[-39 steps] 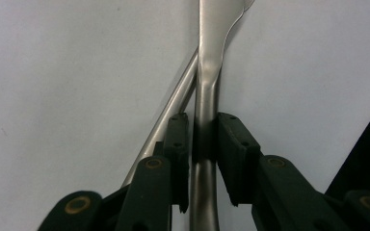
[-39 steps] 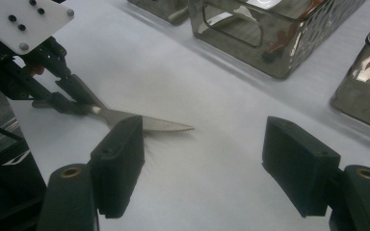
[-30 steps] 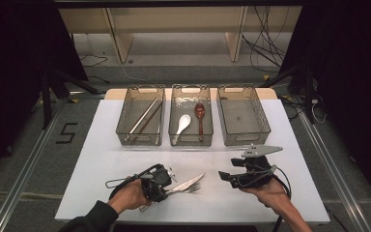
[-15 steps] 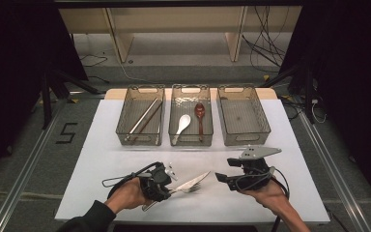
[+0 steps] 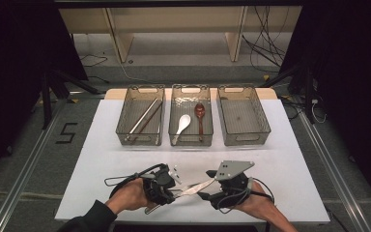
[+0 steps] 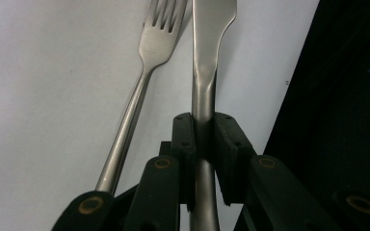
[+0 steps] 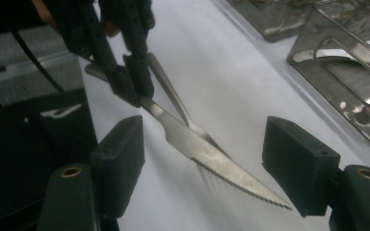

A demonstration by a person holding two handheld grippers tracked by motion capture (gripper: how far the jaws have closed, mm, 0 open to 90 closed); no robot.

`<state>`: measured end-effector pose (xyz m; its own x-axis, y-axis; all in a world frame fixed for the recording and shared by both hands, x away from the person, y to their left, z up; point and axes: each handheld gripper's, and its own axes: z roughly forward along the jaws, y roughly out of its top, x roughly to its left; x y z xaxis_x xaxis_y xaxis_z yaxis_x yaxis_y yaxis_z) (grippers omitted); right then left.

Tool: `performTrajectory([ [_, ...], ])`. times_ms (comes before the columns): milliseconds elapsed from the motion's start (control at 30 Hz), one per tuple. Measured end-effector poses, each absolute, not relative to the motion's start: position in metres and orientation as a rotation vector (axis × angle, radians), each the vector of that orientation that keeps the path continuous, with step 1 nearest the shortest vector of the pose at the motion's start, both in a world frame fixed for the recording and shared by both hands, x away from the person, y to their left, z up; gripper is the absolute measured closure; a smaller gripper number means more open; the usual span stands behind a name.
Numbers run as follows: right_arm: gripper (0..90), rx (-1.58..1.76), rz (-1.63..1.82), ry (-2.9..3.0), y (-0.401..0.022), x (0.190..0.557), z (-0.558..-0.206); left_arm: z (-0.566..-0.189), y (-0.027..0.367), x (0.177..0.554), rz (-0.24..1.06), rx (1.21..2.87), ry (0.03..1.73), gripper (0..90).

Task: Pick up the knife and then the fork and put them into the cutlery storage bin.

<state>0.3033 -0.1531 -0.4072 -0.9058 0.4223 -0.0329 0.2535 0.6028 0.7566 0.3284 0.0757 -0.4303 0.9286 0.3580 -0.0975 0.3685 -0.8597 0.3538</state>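
Observation:
A steel knife (image 5: pixel 196 188) with a serrated blade is held by its handle in my left gripper (image 5: pixel 173 186), shut on it and raised a little off the white table. In the left gripper view the knife (image 6: pixel 205 57) runs straight out between the pads of the left gripper (image 6: pixel 203 132), and a fork (image 6: pixel 144 72) lies on the table to its left. My right gripper (image 7: pixel 207 154) stands open around the knife blade (image 7: pixel 221 168), its pads clear of the blade on both sides. Beyond it are the left gripper (image 7: pixel 130 82) and the fork handle (image 7: pixel 173 98).
Three clear trays stand in a row at the back of the white table (image 5: pixel 290 164). The left tray (image 5: pixel 125 126) holds long thin utensils. The middle tray (image 5: pixel 191 89) holds a white spoon (image 5: pixel 181 126) and a brown spoon (image 5: pixel 200 115). The right tray (image 5: pixel 244 116) has nothing in it.
My right gripper has slid left until the knife blade lies between its open jaws. The left gripper has lifted the knife a little. The fork stays on the table.

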Motion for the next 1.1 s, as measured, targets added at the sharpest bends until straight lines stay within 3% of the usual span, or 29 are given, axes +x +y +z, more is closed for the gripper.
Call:
performTrajectory([
  [733, 37.3, 0.104, 0.797, 2.622, -0.112, 0.281, -0.433, -0.421, 0.060, 0.329, -0.168, 2.728, 0.466, 79.1],
  [1100, 48.2, 0.006, 0.707, 2.565, -0.109, 0.278, -0.440, -0.417, 0.055, 0.330, -0.208, 2.738, 0.431, 79.1],
])
